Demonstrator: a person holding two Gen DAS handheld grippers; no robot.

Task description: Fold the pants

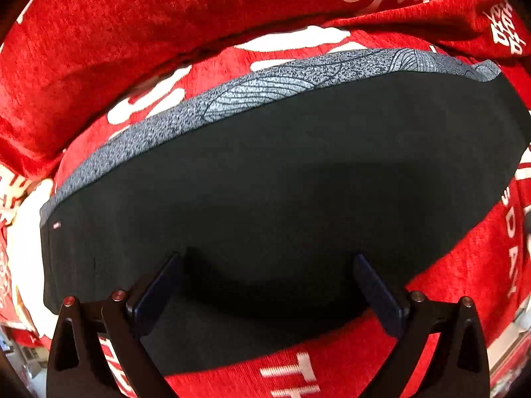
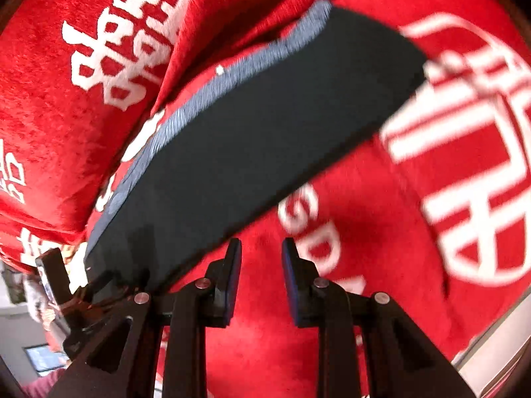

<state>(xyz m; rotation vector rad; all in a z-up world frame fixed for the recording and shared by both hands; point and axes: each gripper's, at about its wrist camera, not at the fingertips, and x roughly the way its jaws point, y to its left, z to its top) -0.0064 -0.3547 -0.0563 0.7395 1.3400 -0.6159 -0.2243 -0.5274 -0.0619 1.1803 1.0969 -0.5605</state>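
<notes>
Dark pants [image 1: 282,179] lie folded flat on a red sofa seat, with a grey patterned waistband [image 1: 232,96] along the far edge. My left gripper [image 1: 268,258] is open and empty, its fingers spread wide just above the near part of the pants. In the right wrist view the pants [image 2: 252,139] run diagonally, waistband [image 2: 186,116] at upper left. My right gripper [image 2: 261,248] is open with a narrow gap and holds nothing, just off the near edge of the pants, over the red cover.
The red sofa cover [image 1: 448,282] with white lettering surrounds the pants. A red back cushion [image 1: 132,26] rises behind the waistband and also shows in the right wrist view [image 2: 83,83]. The other gripper's black frame [image 2: 66,285] sits at lower left.
</notes>
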